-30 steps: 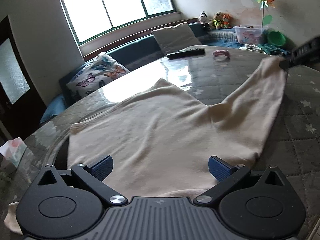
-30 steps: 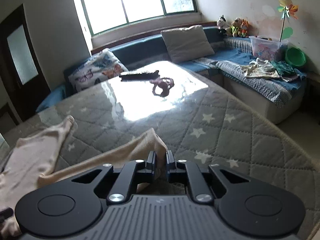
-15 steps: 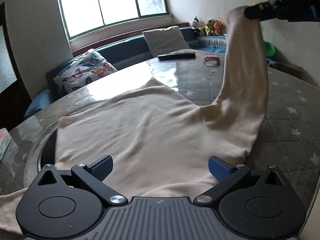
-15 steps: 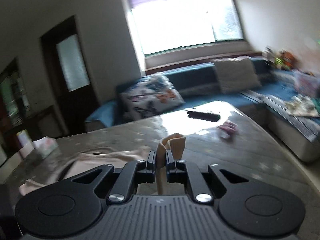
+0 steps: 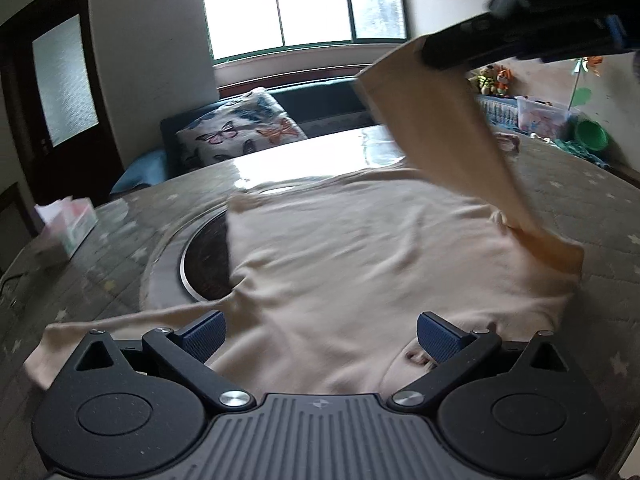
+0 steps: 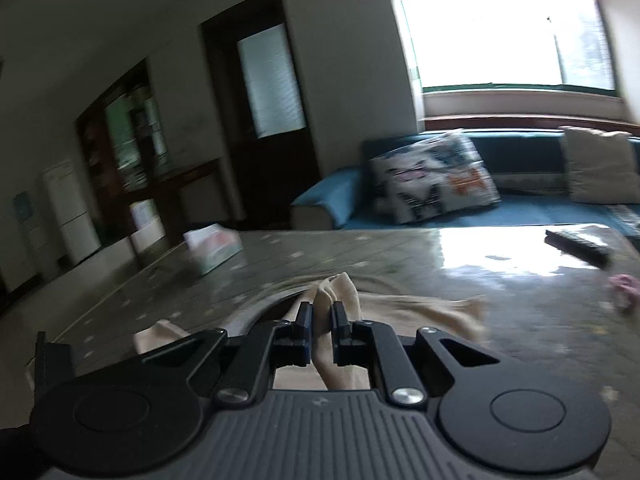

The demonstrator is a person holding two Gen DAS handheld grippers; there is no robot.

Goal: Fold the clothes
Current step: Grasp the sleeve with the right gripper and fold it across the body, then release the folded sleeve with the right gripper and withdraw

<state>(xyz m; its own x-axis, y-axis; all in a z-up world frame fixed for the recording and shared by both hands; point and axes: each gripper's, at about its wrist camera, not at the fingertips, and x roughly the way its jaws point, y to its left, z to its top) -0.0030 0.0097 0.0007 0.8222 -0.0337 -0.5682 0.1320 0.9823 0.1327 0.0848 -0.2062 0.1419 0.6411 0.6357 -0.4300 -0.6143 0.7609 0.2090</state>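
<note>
Sleeve lifted for the fold, cream top spread flat on the quilted table

At far left a tissue box [image 5: 68,224] sits clear of the work. The left gripper [image 5: 320,332] hovers low over the hem of the cream long-sleeved top [image 5: 360,264], its blue pads wide apart and holding nothing, probably ready to pin the body down. To the right, the right gripper [image 6: 320,320] is clamped on the cuff of the sleeve [image 5: 448,132], holding it high and taut, likely so it can be laid across the chest.

No readable text, label, brand or number anywhere
</note>
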